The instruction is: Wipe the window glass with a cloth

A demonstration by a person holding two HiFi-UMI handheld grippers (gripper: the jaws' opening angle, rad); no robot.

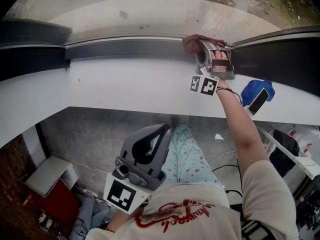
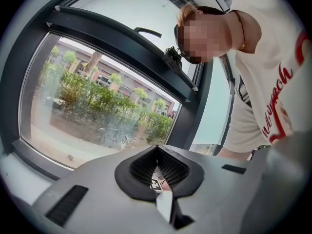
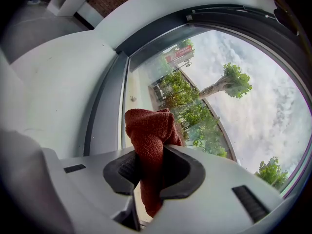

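the right hand-held gripper [image 3: 148, 167] pinches a bunched red cloth [image 3: 148, 128] that sticks out ahead of its jaws, right by the window glass [image 3: 229, 111] and beside the frame [image 3: 105, 111]. the left hand-held gripper [image 2: 157, 152] hangs low, jaws pressed together on nothing. likely risk: rubbing drags the loose wad out, so bare jaws scrape the glass.

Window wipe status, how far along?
Done: red cloth clamped in right claw, held at the glass by its lower frame. In hand: first contact, though touch can't be confirmed. Left: the whole pane, with a speck near the corner; left claw shut, empty, held low.
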